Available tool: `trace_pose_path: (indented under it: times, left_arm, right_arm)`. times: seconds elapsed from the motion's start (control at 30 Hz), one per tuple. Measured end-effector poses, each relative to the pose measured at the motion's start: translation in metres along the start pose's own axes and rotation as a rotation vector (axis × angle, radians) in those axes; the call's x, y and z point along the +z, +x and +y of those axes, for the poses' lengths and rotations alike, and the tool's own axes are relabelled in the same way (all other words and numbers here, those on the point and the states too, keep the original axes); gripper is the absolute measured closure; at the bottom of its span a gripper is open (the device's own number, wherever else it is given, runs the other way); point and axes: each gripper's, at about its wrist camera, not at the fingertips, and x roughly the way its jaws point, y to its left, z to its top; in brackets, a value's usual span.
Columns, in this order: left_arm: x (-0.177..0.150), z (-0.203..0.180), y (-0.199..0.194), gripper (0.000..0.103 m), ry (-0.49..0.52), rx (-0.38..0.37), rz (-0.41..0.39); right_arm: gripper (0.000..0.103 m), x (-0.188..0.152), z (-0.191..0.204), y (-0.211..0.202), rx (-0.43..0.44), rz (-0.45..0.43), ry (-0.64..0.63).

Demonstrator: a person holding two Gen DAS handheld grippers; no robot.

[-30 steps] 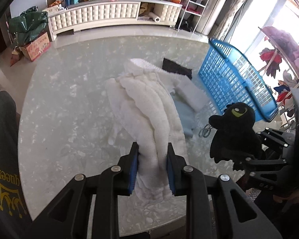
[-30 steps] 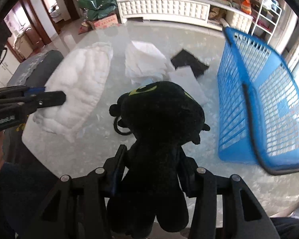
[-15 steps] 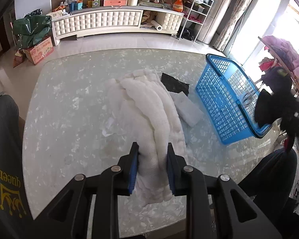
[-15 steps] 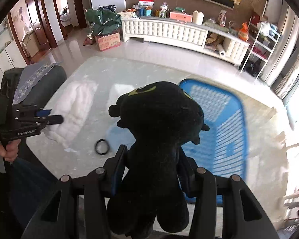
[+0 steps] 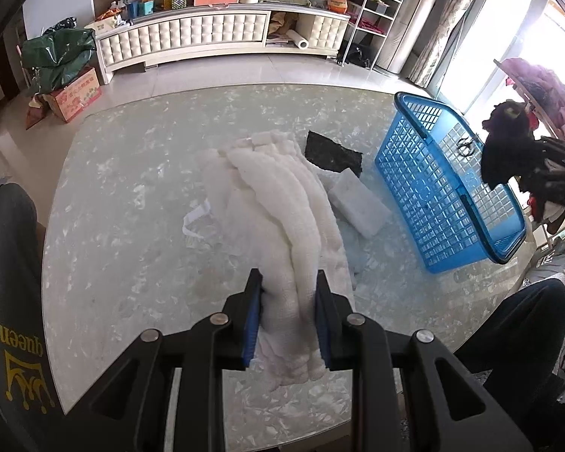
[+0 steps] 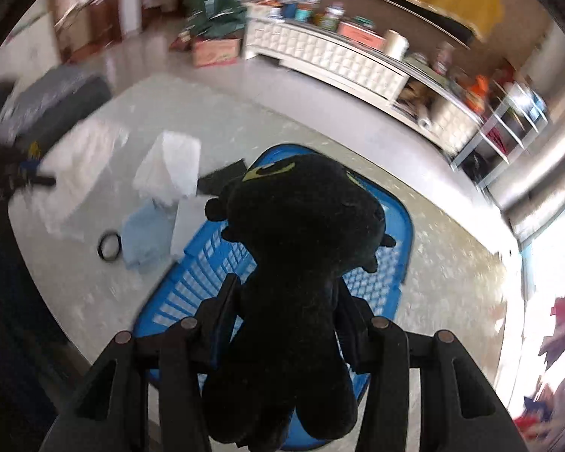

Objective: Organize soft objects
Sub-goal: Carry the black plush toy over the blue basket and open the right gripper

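Observation:
My left gripper (image 5: 287, 293) is shut on a white fluffy blanket (image 5: 282, 203) that hangs down to the marble table (image 5: 113, 226). My right gripper (image 6: 286, 301) is shut on a black plush toy (image 6: 301, 233) and holds it in the air above the blue basket (image 6: 214, 256). In the left wrist view the plush toy (image 5: 504, 143) and the right gripper show at the far right, above the blue basket (image 5: 433, 173).
On the table lie a white foam block (image 5: 358, 203), a black cloth (image 5: 333, 150), a light blue cloth (image 6: 143, 233), a black ring (image 6: 109, 246) and a white folded cloth (image 6: 169, 165). A white cabinet (image 5: 214, 37) stands behind.
My right gripper has lifted the black plush toy from near the table up and over the blue basket. My left gripper has raised the white blanket a little.

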Motion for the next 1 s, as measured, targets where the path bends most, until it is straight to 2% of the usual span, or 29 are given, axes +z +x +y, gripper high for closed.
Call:
trace_pose_path:
  times: [0.17, 0.53, 1.0]
  left_arm:
    - [0.001, 0.002, 0.007, 0.080, -0.008, 0.014, 0.022]
    - [0.000, 0.000, 0.012, 0.080, 0.004, 0.019, 0.043]
    - [-0.002, 0.002, 0.015, 0.080, 0.004, 0.027, 0.049]
  right_arm:
    - [0.058, -0.015, 0.011, 0.037, 0.033, 0.077, -0.092]
    - [0.058, -0.020, 0.003, 0.082, 0.043, 0.173, -0.127]
    - [0.059, -0.023, 0.026, 0.082, 0.078, 0.201, -0.126]
